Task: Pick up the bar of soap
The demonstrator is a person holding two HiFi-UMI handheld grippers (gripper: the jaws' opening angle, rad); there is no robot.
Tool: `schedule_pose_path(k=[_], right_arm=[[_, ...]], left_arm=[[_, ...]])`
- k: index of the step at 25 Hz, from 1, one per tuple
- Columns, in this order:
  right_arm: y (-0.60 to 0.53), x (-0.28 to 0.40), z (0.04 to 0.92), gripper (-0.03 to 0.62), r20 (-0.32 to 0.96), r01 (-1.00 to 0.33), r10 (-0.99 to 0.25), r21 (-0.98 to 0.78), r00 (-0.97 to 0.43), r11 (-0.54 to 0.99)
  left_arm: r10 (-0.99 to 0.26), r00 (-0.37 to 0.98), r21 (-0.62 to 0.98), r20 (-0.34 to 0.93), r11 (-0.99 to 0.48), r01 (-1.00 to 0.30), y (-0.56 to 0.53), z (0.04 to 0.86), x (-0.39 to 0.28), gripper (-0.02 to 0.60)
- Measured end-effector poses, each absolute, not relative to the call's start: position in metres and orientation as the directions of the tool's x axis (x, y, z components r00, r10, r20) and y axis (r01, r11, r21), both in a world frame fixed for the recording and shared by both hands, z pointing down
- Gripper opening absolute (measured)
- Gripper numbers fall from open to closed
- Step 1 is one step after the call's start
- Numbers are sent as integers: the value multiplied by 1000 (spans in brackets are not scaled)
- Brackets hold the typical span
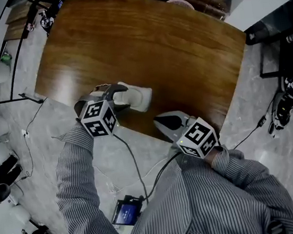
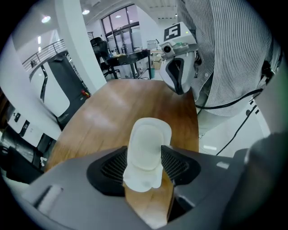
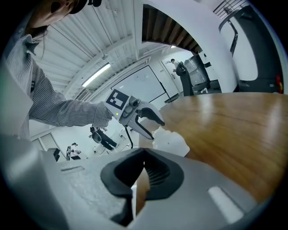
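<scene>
Seemingly unclamped, the bar of soap (image 2: 148,141) sits between the parted jaws of the left gripper (image 2: 144,158).

- Head view: steeply down on the bench (image 1: 153,43).
- Left gripper view: low, close, facing the right gripper (image 2: 180,90).
- Right gripper view: facing the left gripper (image 3: 156,129) across that bench.

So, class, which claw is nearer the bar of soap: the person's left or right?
Left. The left claw has the bar of soap between its jaws on the table. The right claw, shut and empty, sits apart from it by the table's near edge.
</scene>
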State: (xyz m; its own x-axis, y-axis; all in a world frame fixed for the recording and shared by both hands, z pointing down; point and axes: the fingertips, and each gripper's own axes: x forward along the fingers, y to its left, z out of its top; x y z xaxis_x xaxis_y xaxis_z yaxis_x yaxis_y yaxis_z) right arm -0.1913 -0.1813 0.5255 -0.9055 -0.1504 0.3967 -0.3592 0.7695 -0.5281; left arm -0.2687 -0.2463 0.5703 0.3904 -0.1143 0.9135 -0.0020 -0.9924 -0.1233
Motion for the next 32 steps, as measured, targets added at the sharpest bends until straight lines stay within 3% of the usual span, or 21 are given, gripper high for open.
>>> schedule_pose_path(k=[10, 23, 28, 32], right_arm=[[-193, -183, 536, 2, 424, -407, -179, -540, -888, 737], [-197, -168, 541, 2, 442, -451, -215, -545, -871, 706], [-200, -159, 536, 2, 441, -463, -231, -545, -867, 699], [-199, -154, 529, 2, 429, -460, -240, -540, -871, 704]], left_arm=[[45, 351, -21, 935, -983, 182, -241, 592, -259, 262], [191, 368, 118, 910, -970, 211, -242, 596, -258, 272], [177, 397, 129, 901, -981, 144, -240, 591, -256, 268], [64, 533, 97, 844, -995, -35, -247, 569, -249, 268]])
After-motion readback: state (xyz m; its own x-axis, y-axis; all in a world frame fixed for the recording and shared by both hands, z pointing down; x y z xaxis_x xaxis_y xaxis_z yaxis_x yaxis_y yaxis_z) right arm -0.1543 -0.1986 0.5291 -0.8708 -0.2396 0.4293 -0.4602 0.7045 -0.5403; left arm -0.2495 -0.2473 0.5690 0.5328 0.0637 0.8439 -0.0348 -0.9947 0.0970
